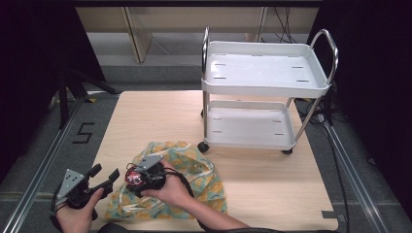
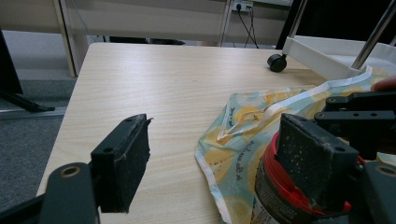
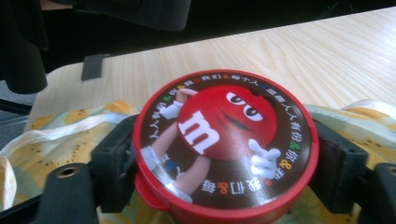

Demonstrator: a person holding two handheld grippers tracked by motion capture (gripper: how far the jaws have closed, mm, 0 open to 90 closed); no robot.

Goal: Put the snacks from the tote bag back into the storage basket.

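Your right hand-held gripper [image 1: 145, 178] has its jaws closed on the sides of the red-lidded candy tub [image 3: 225, 144], holding it just over the yellow patterned bag [image 1: 194, 177] that lies at the near edge of the desk [image 1: 155, 116]. So the grasp looks done; whether the tub is meant for the bag or for the white cart [image 1: 265, 73] can't be judged from here, and either placement is left to do. Your left hand-held gripper [image 1: 99, 179] is wide open and holds nothing, sitting just beside the tub at the bag's left border. You have plenty of bare wood to the left and ahead. The cart stands at the far right with its wheels on the desk, near the bag's far corner, so keep clear of its lower tray rim if you lift forward.
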